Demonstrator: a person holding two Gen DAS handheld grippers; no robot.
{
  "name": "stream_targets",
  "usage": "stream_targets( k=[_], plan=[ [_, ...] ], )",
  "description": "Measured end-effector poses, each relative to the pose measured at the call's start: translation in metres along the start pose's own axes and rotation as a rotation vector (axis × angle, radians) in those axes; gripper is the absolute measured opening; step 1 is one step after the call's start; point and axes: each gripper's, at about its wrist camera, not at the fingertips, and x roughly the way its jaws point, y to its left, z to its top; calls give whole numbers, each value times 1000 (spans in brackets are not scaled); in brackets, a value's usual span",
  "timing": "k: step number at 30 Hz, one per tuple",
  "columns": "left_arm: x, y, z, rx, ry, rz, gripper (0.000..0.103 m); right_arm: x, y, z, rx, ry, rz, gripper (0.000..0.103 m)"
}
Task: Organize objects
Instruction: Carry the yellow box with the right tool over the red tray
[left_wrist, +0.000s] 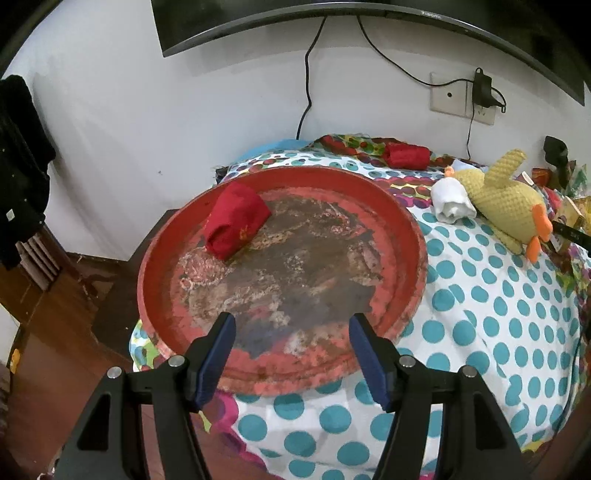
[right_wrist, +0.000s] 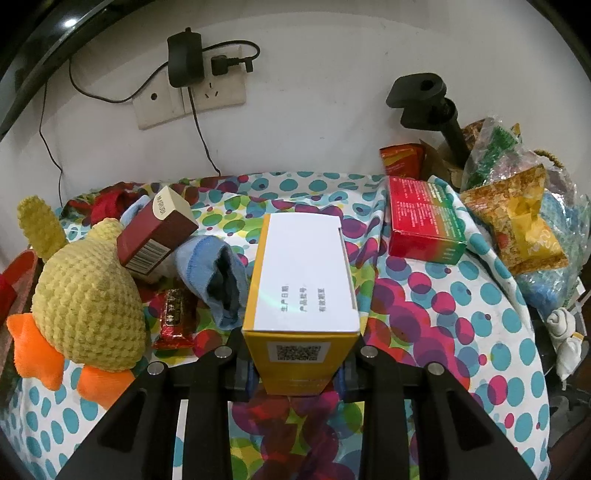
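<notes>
Now our right gripper (right_wrist: 299, 373) clamps the yellow-and-white box (right_wrist: 301, 291) by its near end between the fingers; it could pivot loose. Our left gripper (left_wrist: 291, 347) gapes empty over the red tray (left_wrist: 406, 236).

Red trays: one (left_wrist: 406, 236)
Red cloth rolls: two (left_wrist: 236, 225) (left_wrist: 406, 156)
White cloth rolls: one (left_wrist: 452, 201)
Knitted yellow ducks: one (right_wrist: 86, 306)
Cardboard boxes: three (right_wrist: 303, 280) (right_wrist: 157, 236) (right_wrist: 424, 221) (one yellow-and-white, two red)
Blue socks: one (right_wrist: 214, 273)
Grippers: two (left_wrist: 291, 325) (right_wrist: 295, 373)
</notes>
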Motion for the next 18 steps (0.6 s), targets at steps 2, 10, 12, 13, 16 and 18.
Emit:
stream_targets(
  k=[2,10,12,13,16,18],
  plan=[
    [-4,0,3,8,5,9,66,-1,1,-1,-5,-5,-12,29],
    [-21,18,10,-59,15,-25,66,-3,1,-1,-5,-19,-57,29],
    [-19,22,11,-70,39,-18,66,-5,0,-1,-4,-28,-57,29],
    [-19,24,11,-76,45,-18,66,-6,-1,-1,0,-32,-59,29],
    [-23,33,12,-108,67,-23,66,-8,-4,-1,11,-41,-52,29],
    [-25,41,14,-135,79,-28,66,-9,-6,-1,14,-28,-46,29]
  ],
)
